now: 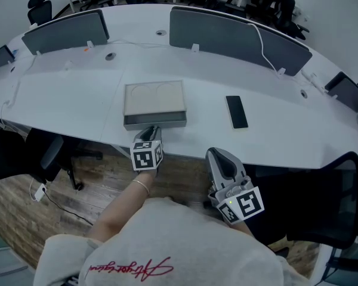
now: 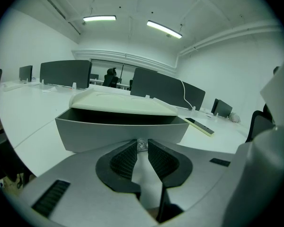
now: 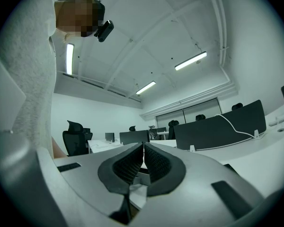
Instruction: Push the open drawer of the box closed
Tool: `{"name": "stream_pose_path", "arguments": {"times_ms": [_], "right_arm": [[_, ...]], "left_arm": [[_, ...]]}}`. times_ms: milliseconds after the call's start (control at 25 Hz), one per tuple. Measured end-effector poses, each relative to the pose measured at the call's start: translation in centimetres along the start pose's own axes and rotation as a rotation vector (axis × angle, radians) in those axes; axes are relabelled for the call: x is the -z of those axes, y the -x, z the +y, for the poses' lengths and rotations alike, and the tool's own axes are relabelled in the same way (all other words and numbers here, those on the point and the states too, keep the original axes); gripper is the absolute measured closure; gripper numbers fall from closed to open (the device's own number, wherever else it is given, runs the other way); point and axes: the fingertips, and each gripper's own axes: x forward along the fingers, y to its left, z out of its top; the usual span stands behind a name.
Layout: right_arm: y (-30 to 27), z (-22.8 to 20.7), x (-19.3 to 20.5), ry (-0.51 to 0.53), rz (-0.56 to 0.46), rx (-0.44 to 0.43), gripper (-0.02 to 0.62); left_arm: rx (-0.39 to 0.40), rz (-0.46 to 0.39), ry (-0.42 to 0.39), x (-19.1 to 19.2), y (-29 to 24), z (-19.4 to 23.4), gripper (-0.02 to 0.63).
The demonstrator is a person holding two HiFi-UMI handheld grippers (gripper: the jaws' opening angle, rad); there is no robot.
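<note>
A flat beige box lies on the white desk, with its grey drawer pulled a little way out towards me. My left gripper is right at the drawer front. In the left gripper view the drawer front fills the middle under the box top. There my left gripper has its jaws nearly together on a small shiny knob. My right gripper hangs off the desk's near edge, shut and empty. In its own view the right gripper points up into the room.
A dark phone lies on the desk right of the box and shows as a phone in the left gripper view. Grey divider screens and a white cable run along the back. Office chairs stand below the desk edge.
</note>
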Motion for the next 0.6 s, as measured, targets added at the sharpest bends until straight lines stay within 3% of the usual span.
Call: {"name": "stream_pose_path", "arguments": {"times_ms": [600], "right_arm": [[-0.54, -0.32, -0.68, -0.018, -0.024, -0.006, 0.577]], "left_arm": [[0.021, 0.047, 0.024, -0.69, -0.80, 0.40, 0.522]]}}
